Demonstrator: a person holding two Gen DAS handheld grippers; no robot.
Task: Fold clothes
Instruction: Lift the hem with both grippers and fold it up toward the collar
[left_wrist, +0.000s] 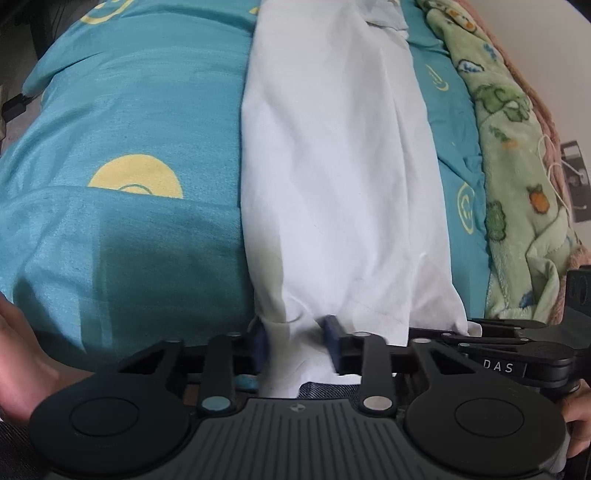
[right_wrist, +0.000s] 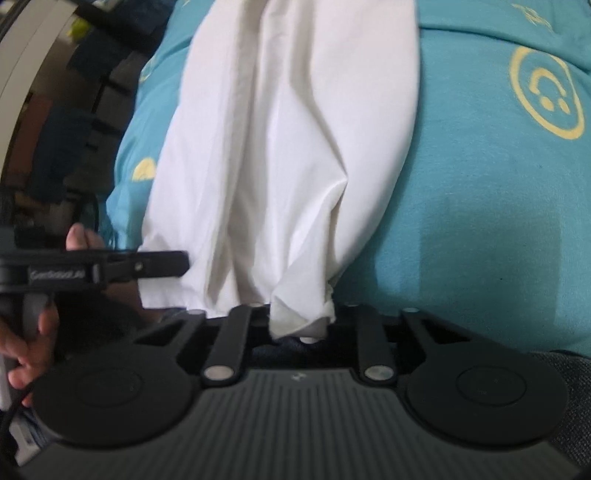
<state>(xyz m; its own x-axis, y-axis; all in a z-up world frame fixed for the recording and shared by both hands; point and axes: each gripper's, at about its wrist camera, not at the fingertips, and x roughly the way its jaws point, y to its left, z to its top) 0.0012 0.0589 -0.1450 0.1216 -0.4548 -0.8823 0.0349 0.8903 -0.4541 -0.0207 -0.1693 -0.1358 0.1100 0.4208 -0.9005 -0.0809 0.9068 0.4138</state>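
Bed cover (left_wrist: 129, 122): the teal sheet with yellow smiley prints fills most of both views and carries everything else; in your right wrist view it spreads wide to the right of the cloth (right_wrist: 480, 184).
White garment (left_wrist: 332, 166): it lies lengthwise down the middle of the cover as a long, narrow, already doubled strip, running from the far end to your grippers; its near edge hangs off the bed edge, bunched into folds (right_wrist: 277, 147).
Green blanket (left_wrist: 517, 166): a fleecy blanket with animal prints lies along the right side of the cover, just beside the garment's strip but apart from it, with a pink layer under its outer edge.
Left gripper (left_wrist: 295, 343): your jaws are narrowed onto the near left corner of the garment; the blue pads (left_wrist: 332, 332) press the cloth from both sides and a fold hangs down between them. It shows side-on at the left of the right wrist view (right_wrist: 162, 264).
Right gripper (right_wrist: 301, 321): your jaws are closed onto a bunched near right corner of the garment, which puckers upward from the pinch. Its black body shows at the right of the left wrist view (left_wrist: 509, 339).
Hands: your left hand (right_wrist: 33, 325) wraps its handle; your right hand's fingers (left_wrist: 580, 410) show at the frame edge.
In the way: dark clutter stands beyond the bed's left side, too blurred to identify.
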